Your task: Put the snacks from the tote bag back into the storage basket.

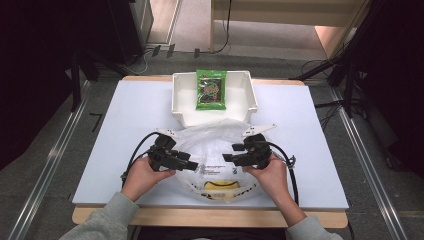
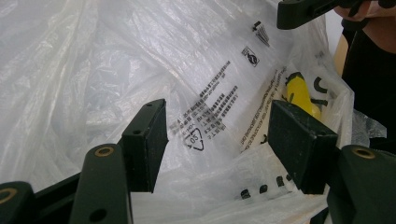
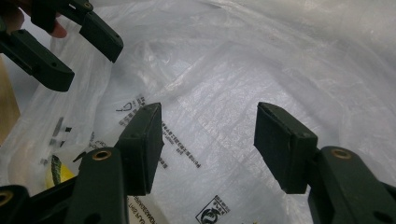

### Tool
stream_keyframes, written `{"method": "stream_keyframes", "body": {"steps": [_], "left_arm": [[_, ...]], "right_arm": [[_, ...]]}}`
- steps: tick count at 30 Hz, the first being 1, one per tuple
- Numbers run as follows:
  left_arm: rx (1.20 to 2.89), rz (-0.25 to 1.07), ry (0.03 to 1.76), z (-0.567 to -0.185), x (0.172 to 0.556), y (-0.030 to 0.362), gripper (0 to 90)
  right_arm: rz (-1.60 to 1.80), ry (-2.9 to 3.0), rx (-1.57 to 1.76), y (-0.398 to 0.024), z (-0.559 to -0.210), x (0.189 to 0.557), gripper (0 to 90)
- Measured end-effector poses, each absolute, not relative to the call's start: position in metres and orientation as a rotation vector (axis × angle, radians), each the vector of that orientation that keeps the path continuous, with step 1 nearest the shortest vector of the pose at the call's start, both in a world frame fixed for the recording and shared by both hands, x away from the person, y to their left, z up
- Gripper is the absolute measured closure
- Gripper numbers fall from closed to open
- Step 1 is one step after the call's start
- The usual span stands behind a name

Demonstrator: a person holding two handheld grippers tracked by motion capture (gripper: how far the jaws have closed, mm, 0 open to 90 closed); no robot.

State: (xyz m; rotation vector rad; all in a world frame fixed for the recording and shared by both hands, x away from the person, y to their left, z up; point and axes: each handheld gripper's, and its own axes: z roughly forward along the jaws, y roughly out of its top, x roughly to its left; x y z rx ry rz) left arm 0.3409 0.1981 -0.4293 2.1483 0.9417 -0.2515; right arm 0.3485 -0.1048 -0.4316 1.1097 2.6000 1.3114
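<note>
A clear plastic bag (image 1: 212,150) with black print lies crumpled on the white table near the front edge, with a yellow item (image 1: 222,186) inside its near end. My left gripper (image 1: 194,166) hovers over the bag's left side and my right gripper (image 1: 226,158) over its right side, tips facing each other. Both stand open with nothing between the jaws. The left gripper view has the bag (image 2: 187,70), the yellow item (image 2: 299,93) and my left gripper (image 2: 219,144). The right gripper view has the bag (image 3: 243,70) beyond my right gripper (image 3: 209,140).
A white bin (image 1: 184,95) stands at the back middle of the table (image 1: 125,115) with a green snack packet (image 1: 211,89) inside. Dark stands and cables flank the table on both sides.
</note>
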Motion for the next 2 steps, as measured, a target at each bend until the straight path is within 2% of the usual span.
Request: {"method": "stream_keyframes", "body": {"steps": [2], "left_arm": [[2.148, -0.252, 0.944, -0.4291, 0.3408, 0.1981, 38.1]], "right_arm": [[1.314, 2.6, 1.113, -0.1053, -0.4313, 0.3487, 42.2]]}}
